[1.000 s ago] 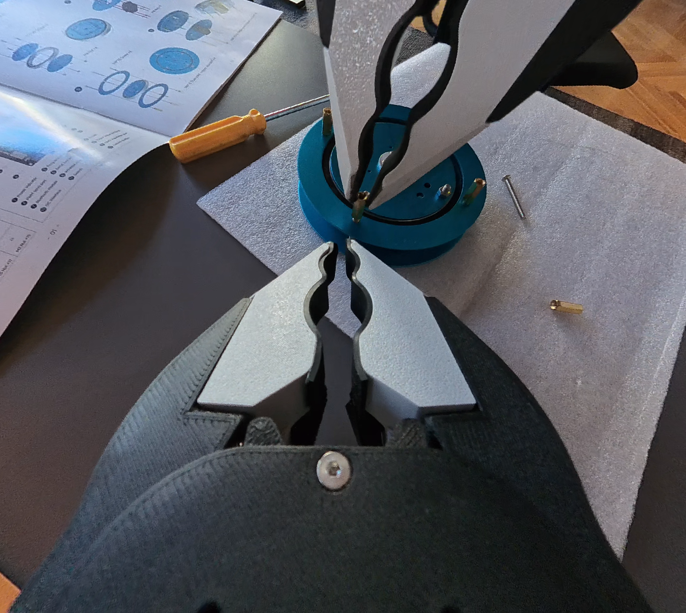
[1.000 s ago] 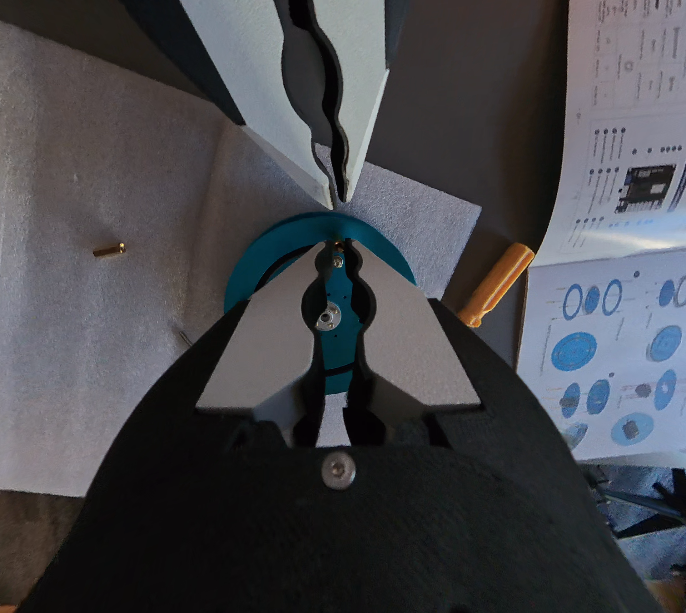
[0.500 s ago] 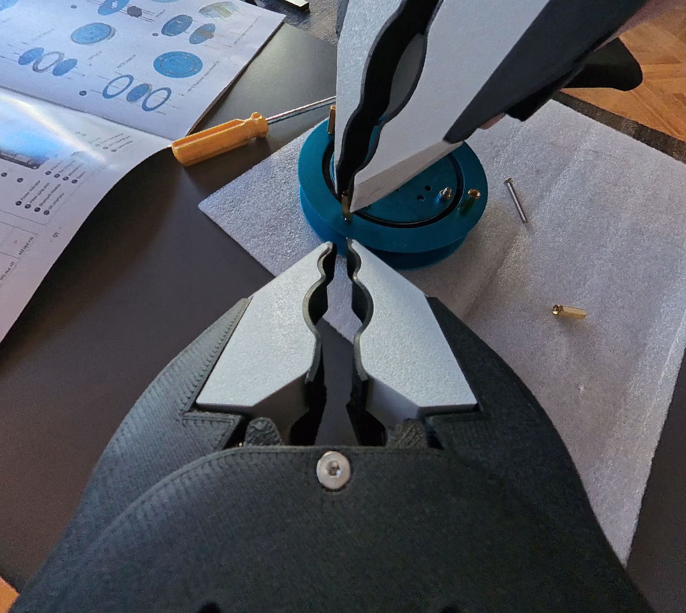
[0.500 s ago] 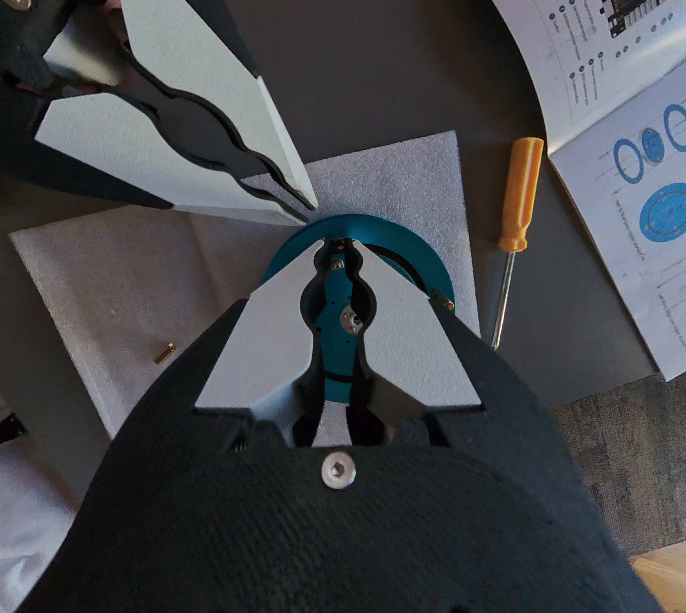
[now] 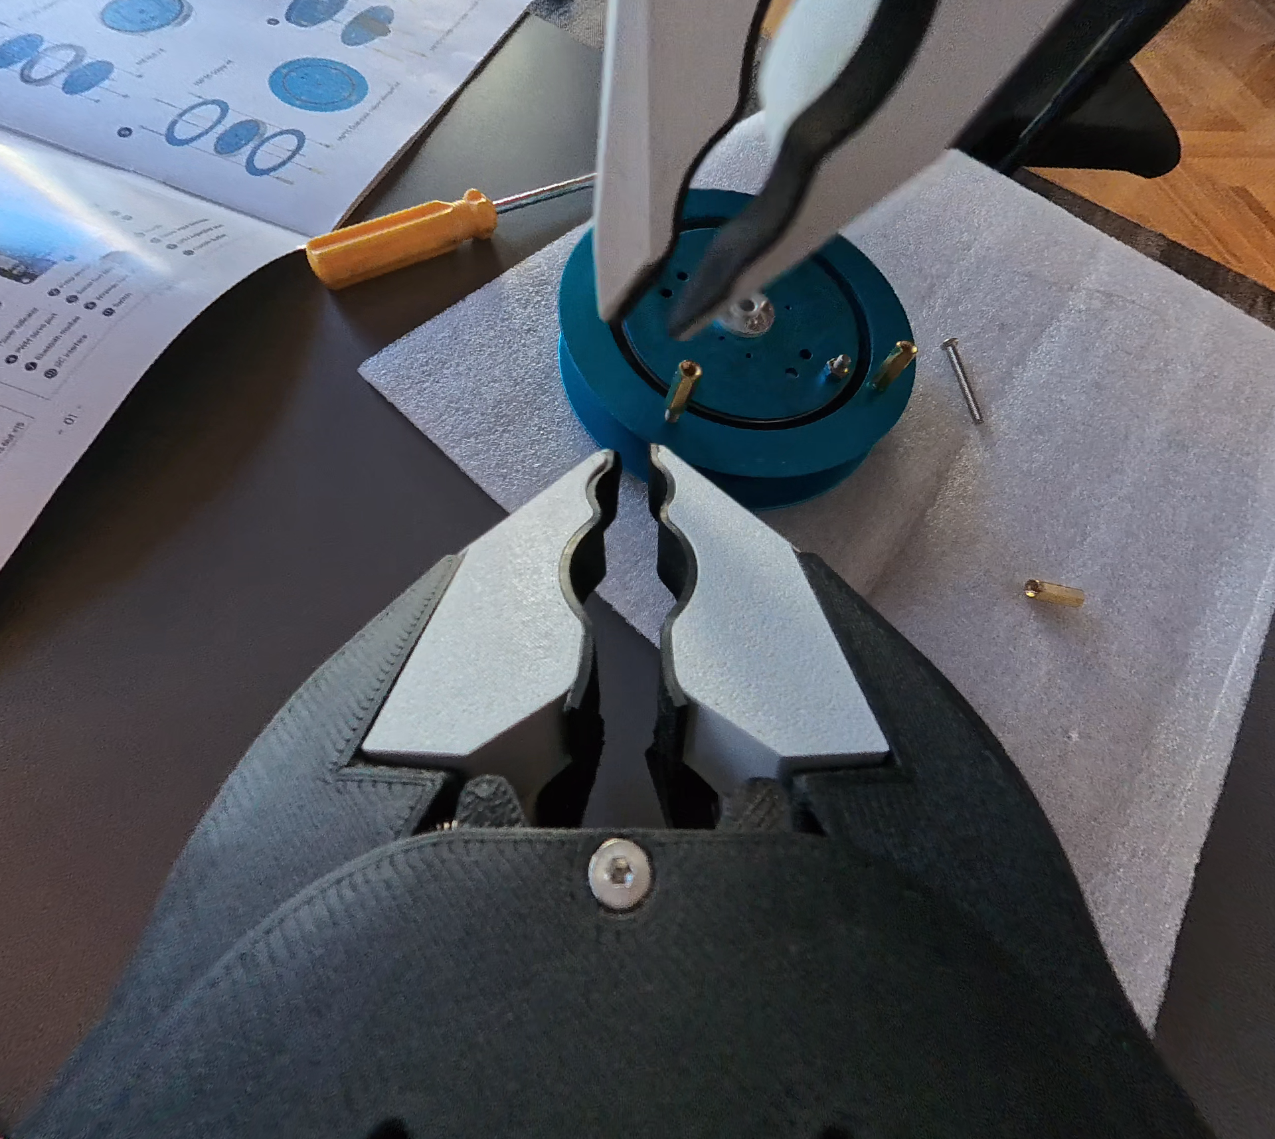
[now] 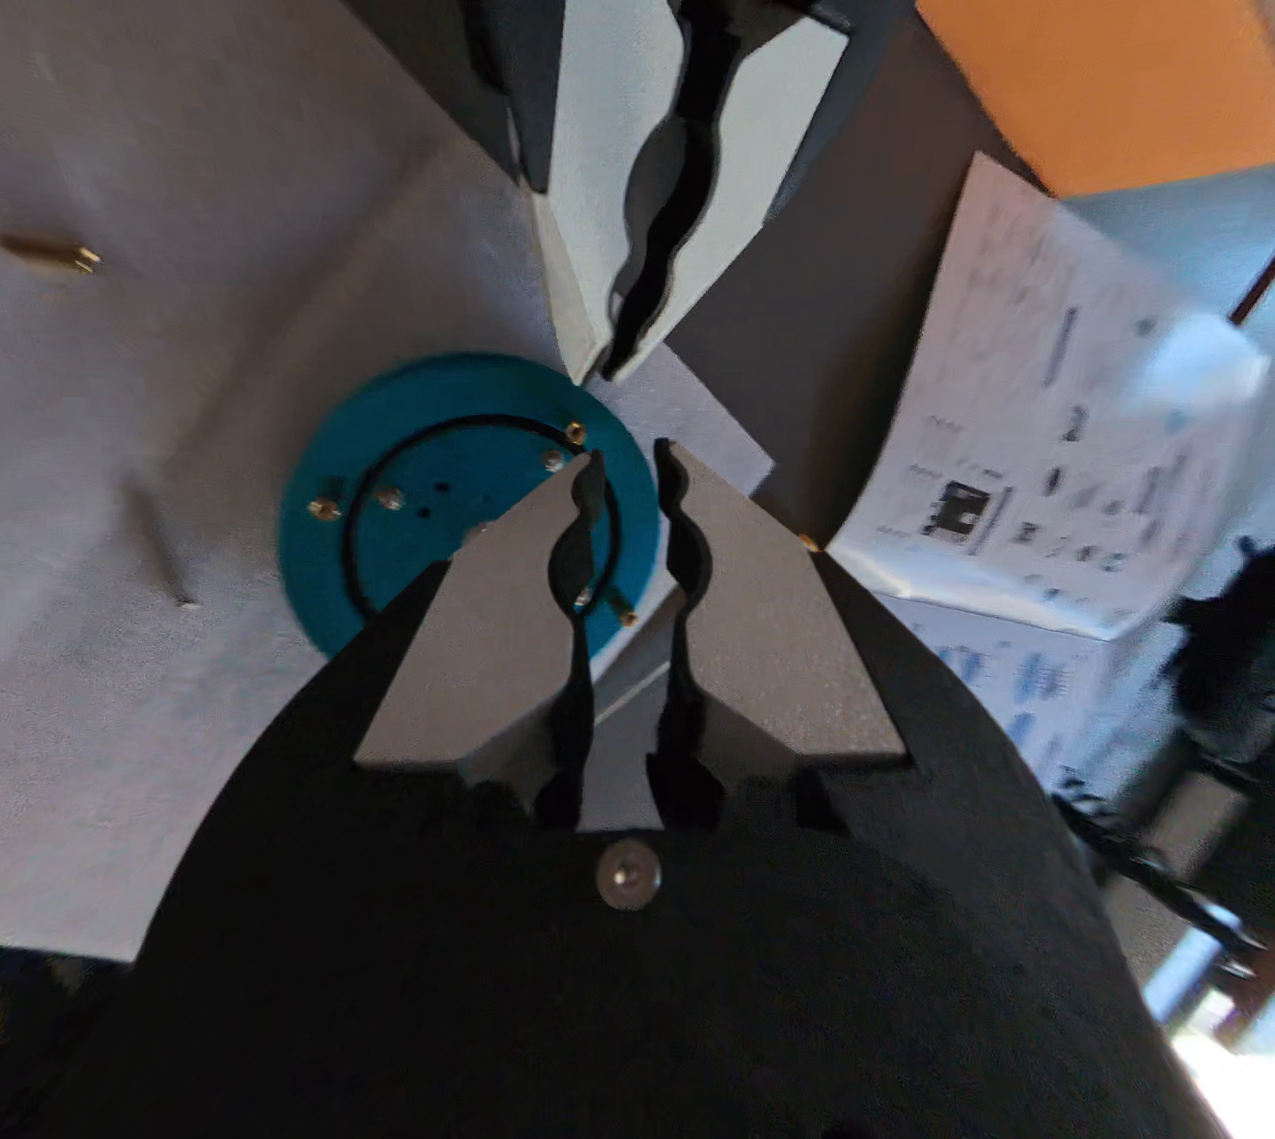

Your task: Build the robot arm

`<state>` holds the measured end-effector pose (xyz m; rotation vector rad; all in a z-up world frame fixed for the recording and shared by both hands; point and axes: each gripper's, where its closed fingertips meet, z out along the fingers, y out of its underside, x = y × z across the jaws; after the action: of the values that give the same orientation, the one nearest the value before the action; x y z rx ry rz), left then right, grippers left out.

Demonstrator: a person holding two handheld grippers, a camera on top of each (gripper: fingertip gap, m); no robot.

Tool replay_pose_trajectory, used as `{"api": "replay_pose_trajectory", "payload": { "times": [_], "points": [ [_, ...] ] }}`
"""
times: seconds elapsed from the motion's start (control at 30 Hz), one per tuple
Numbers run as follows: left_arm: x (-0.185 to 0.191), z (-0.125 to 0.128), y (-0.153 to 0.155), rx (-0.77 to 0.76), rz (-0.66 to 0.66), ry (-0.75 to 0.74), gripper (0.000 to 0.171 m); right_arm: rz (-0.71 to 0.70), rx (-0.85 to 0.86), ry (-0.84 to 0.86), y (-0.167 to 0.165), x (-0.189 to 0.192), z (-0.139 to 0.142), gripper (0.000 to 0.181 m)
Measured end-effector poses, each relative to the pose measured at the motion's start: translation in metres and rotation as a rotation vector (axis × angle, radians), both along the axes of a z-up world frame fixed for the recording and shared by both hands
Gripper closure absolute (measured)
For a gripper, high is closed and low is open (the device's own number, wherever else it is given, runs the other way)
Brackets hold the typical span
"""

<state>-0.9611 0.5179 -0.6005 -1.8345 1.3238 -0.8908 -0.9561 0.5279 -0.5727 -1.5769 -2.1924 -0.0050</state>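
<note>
Two grey-fingered grippers are working over one round blue metal wheel point(image 5: 742, 395) lying on white foam sheet point(image 5: 1076, 485). Left gripper point(image 5: 635, 463) is hovering beside its rim, narrowly parted, empty. Right gripper point(image 6: 626, 450) is hanging above it, slightly parted, empty. Orange-handled screwdriver point(image 5: 400, 236) is lying nearby.

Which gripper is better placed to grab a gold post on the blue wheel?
Probably right. The right gripper hangs open, tips down, just over the wheel, near a post. The left gripper sits low beside the rim, barely open.
</note>
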Motion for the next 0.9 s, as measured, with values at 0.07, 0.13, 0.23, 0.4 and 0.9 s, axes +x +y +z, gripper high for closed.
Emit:
{"api": "replay_pose_trajectory", "payload": {
  "times": [0.07, 0.13, 0.23, 0.4, 0.9],
  "points": [
    [0.0, -0.001, 0.0, -0.008, -0.002, 0.004, 0.166, 0.027, -0.032, -0.053, -0.001, 0.003, -0.003, 0.17],
    [0.0, -0.002, -0.001, -0.009, -0.008, 0.012, 0.166, 0.052, -0.085, -0.093, -0.007, 0.004, -0.005, 0.166],
    [0.001, -0.007, -0.005, -0.006, -0.029, 0.043, 0.165, 0.104, -0.099, -0.129, -0.01, 0.002, -0.008, 0.161],
    [0.002, -0.011, -0.008, 0.008, -0.049, 0.076, 0.164, 0.159, -0.084, -0.145, -0.015, -0.002, -0.01, 0.174],
    [0.003, -0.011, -0.01, 0.015, -0.063, 0.073, 0.167, 0.14, -0.075, -0.159, -0.014, -0.001, -0.01, 0.172]
  ]
}}
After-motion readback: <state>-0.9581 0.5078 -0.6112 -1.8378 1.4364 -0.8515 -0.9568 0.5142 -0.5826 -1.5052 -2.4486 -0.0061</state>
